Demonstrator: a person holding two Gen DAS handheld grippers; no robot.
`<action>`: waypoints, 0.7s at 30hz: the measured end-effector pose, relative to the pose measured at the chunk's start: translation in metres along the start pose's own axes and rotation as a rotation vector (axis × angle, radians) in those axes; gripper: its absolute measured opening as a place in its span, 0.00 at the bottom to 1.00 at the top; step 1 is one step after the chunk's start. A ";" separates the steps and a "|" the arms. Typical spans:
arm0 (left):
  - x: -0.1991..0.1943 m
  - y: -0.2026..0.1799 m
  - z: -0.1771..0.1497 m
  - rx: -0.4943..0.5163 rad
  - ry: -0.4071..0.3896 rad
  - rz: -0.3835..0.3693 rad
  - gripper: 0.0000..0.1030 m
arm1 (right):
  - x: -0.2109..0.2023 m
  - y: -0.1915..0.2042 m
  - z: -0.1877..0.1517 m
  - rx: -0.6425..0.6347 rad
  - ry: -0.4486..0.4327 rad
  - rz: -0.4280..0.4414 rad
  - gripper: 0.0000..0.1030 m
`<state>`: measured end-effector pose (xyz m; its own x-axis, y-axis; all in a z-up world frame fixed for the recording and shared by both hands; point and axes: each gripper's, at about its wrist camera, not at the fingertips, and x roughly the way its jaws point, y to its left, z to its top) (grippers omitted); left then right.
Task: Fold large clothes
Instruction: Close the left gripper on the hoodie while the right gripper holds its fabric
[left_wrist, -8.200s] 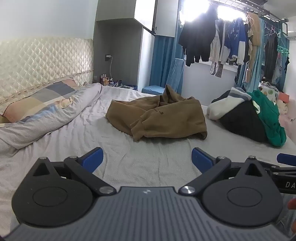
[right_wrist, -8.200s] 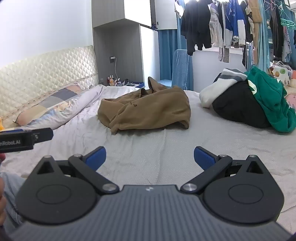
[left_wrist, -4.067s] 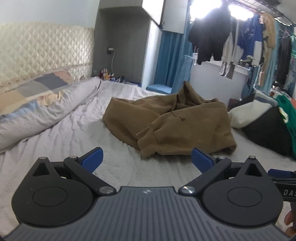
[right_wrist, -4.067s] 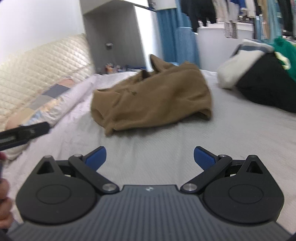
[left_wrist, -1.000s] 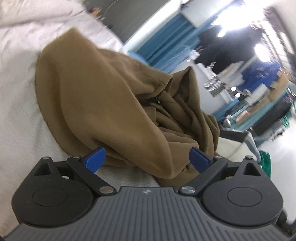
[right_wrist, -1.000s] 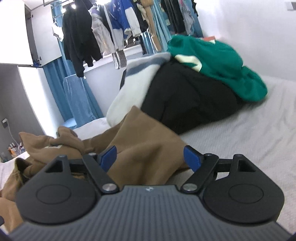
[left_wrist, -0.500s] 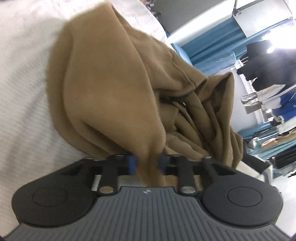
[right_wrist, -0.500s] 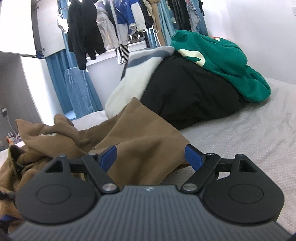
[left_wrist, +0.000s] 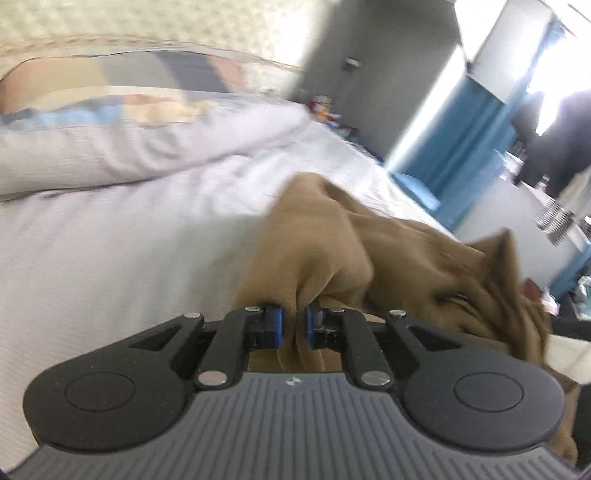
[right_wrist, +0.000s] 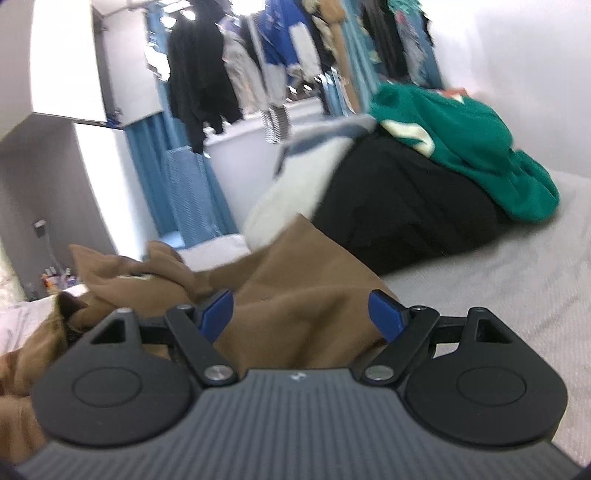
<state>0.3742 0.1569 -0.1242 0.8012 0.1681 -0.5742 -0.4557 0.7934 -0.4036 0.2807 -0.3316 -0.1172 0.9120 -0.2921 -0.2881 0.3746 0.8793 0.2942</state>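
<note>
A brown hooded sweatshirt (left_wrist: 332, 251) lies crumpled on the grey bed sheet (left_wrist: 110, 266). My left gripper (left_wrist: 293, 325) pinches a fold of its edge between the blue pads; the jaws are closing on the cloth, which is drawn up off the sheet. In the right wrist view the same sweatshirt (right_wrist: 295, 280) spreads under and ahead of my right gripper (right_wrist: 301, 310), which stands open just above the cloth's near corner, its pads apart and pressing on nothing.
Behind the sweatshirt a heap holds a black garment (right_wrist: 406, 206), a green one (right_wrist: 461, 136) and a white one (right_wrist: 291, 192). A rolled duvet (left_wrist: 110, 151) and a pillow (left_wrist: 110, 92) lie by the headboard. Clothes (right_wrist: 207, 85) hang at the window.
The left gripper went from wide open to pinched on the sweatshirt's edge, then rose and swung towards the headboard, dragging the cloth. The right gripper stayed open over the same corner.
</note>
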 end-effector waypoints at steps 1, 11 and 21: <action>0.002 0.014 0.002 -0.017 0.006 0.010 0.13 | -0.003 0.005 0.002 -0.013 -0.003 0.034 0.81; 0.037 0.071 0.008 -0.057 0.093 0.021 0.17 | 0.017 0.084 -0.009 -0.214 0.127 0.320 0.78; 0.052 0.069 0.002 -0.027 0.145 -0.080 0.69 | 0.118 0.152 -0.026 -0.460 0.095 0.278 0.79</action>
<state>0.3854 0.2213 -0.1806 0.7718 0.0173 -0.6356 -0.4047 0.7844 -0.4701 0.4408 -0.2229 -0.1306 0.9392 -0.0089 -0.3434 -0.0094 0.9986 -0.0515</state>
